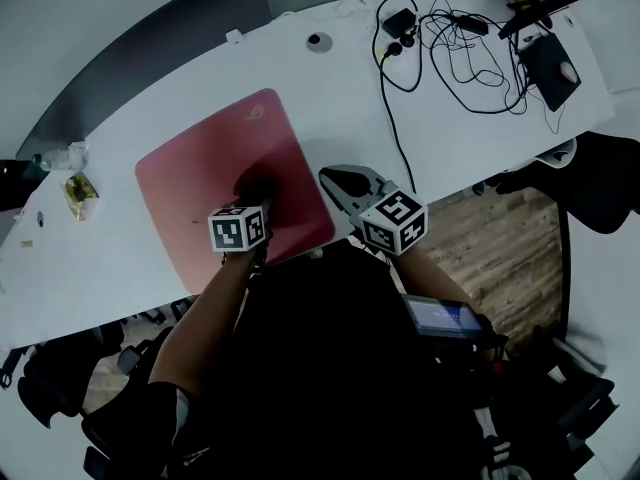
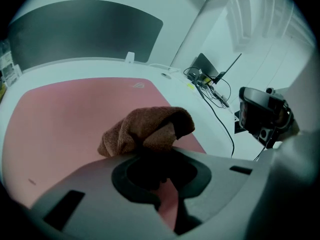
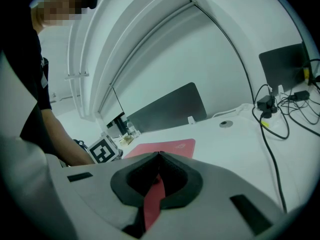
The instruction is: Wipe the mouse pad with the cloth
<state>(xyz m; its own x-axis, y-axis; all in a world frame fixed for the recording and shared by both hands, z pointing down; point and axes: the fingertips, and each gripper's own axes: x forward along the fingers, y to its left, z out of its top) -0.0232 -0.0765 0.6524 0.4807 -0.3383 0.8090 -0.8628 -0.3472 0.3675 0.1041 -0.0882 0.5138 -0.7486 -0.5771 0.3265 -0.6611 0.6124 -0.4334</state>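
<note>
Cloth, pinched in left gripper, lies on pad, which stretches toward 10 o'clock; right gripper hangs closed, empty, at 3 o'clock.

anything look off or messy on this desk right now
Nothing spilled or damaged. Only untidy spot: the black cables lie in a loose tangle at the far right end of the table. The cloth is bunched, not flat, in the left hand-held gripper on the mouse pad.

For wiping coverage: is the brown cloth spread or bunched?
Bunched: brown cloth is a crumpled lump in the left gripper on the pink mouse pad.
</note>
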